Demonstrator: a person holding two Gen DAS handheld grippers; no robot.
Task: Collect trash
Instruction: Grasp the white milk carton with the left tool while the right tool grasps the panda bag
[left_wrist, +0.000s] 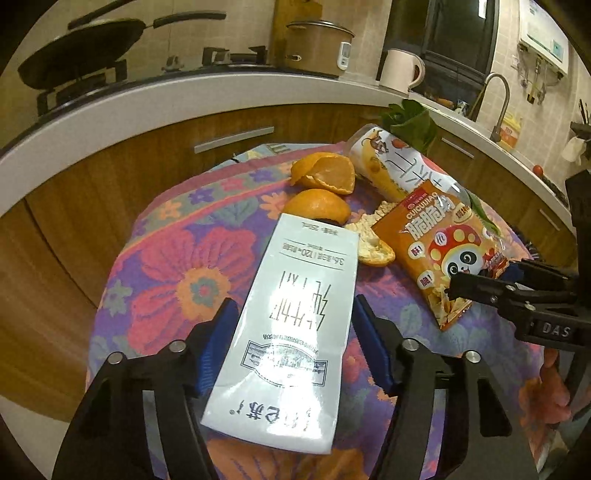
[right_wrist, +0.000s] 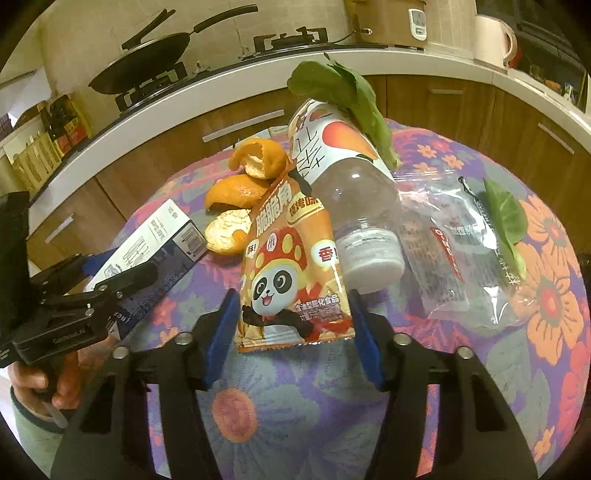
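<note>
Orange "GUIGUIJIAO" snack bag (right_wrist: 295, 258) between wide right fingers (right_wrist: 360, 325); white carton (left_wrist: 291, 314) between wide left fingers (left_wrist: 218, 343)

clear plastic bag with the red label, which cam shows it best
The right wrist view. There the clear plastic bag lies flat on the floral cloth right of the bottle, with a green leaf on it. The left wrist view shows only a sliver behind the snack bag.

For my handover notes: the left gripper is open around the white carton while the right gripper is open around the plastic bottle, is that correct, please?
Not quite: the right gripper is open around the orange snack bag, as the right wrist view shows; the plastic bottle lies beyond it. The left gripper is open around the white carton.
</note>
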